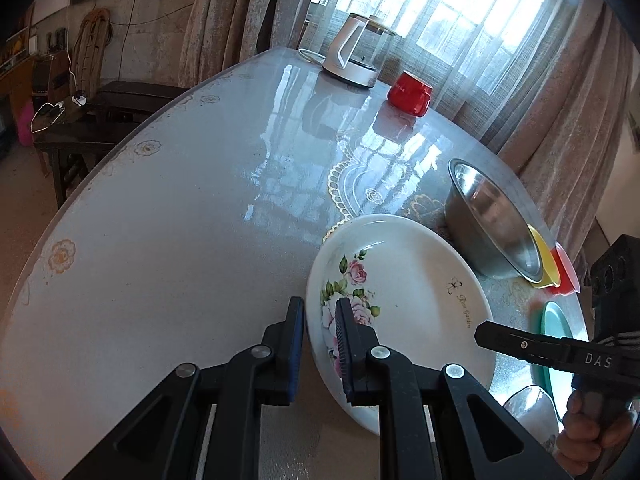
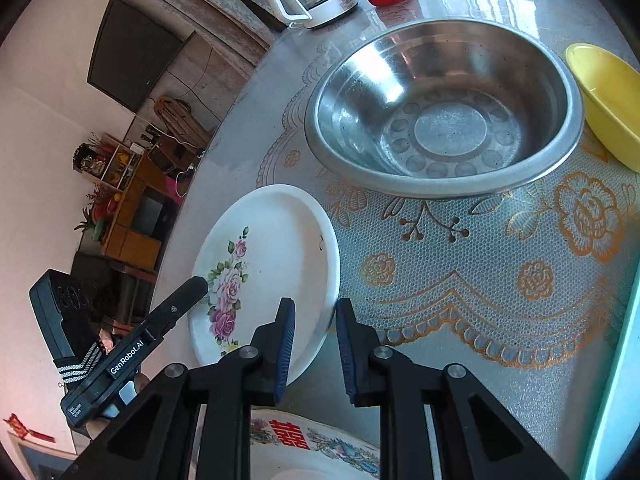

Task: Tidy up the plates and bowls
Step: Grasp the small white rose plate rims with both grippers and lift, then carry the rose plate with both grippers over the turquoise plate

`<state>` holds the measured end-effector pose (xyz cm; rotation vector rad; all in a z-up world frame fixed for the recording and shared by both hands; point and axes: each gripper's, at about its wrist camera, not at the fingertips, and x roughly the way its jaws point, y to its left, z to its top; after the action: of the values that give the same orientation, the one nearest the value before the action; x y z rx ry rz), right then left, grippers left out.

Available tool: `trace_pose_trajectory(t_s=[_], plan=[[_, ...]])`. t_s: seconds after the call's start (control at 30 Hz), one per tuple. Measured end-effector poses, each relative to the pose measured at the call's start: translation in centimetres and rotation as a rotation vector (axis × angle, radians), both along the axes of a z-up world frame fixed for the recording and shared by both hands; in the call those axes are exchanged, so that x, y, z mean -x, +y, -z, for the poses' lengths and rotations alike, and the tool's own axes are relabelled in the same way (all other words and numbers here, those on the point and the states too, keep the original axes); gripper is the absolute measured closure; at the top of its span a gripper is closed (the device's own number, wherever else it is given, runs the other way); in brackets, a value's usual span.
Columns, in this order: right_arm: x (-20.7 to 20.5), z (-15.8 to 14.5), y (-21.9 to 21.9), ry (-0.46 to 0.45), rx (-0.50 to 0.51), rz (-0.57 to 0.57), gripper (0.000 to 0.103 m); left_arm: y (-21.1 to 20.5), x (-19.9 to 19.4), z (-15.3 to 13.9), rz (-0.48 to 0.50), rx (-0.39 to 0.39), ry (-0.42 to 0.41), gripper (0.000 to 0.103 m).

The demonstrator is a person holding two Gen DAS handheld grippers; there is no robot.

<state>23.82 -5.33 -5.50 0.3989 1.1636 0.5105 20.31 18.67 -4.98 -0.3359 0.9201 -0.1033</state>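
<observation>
- Both grippers sit on the same rose plate (image 1: 404,300), one on each side of it. Left gripper (image 1: 320,344) has the near-left rim running between its blue pads, jaws pulled in narrow, so I'd call that clenched on the plate.
- Right gripper (image 2: 314,344) straddles the plate's right rim. Its jaws are nearly closed too, but in the right wrist view there's a sliver of gap at the right pad, so I can't tell if it's actually biting yet or just framing the edge.
- Plate itself looks tipped, left edge raised off the table (image 1: 180,220), sitting near the front edge, just left of the steel bowl (image 2: 444,112).
- Right beside the steel bowl: a yellow bowl (image 2: 608,100), with a red one (image 1: 566,266) behind it in the left view. A teal plate (image 1: 556,332) lies near-right, and another plate with red characters (image 2: 296,438) peeks out under the right gripper.
- Far end: kettle (image 1: 356,52) and red mug (image 1: 410,94), well out of the way.
- My take on doing this step well: glazed china is slick, so get both pads fully over the rim before lifting, and don't pinch only the lip.
- Keep the two hands level with each other so the plate doesn't twist out of the weaker grip.
- Guessing it's headed onto one of the other plates; lift it clear of the steel bowl's rim and set it down flat, no sliding.
</observation>
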Motion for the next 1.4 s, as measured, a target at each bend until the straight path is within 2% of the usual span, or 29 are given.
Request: trace_pose_trajectory(t_s=[0.13, 0.3, 0.57, 0.9, 1.2, 1.4], plan=[[-0.5, 0.4, 0.5, -0.006, 0.031, -0.001, 0.089, -0.4, -0.5, 0.2, -0.003, -0.013, -0.003, 0.088], [-0.9, -0.2, 0.9, -0.019, 0.054, -0.003, 0.089, -0.1, -0.3, 0.2, -0.018, -0.008, -0.008, 0.089], [-0.2, -1.6, 0.6, -0.055, 0.013, 0.002, 0.089, -0.9, 0.9, -2.1, 0.000, -0.068, -0.067, 0.089], [2.8, -3.0, -2.5, -0.089, -0.054, 0.020, 0.089, -2.3, 3.5, -4.8, 0.030, -0.061, -0.114, 0.089], [6.5, -5.6, -7.1, -0.159, -0.080, 0.061, 0.089, -6.7, 6.0, -8.1, 0.104, -0.058, -0.161, 0.089], [9.3, -6.4, -11.0, -0.216, -0.055, 0.120, 0.089, -11.5, 7.0, -8.6, 0.200, -0.082, -0.160, 0.089]])
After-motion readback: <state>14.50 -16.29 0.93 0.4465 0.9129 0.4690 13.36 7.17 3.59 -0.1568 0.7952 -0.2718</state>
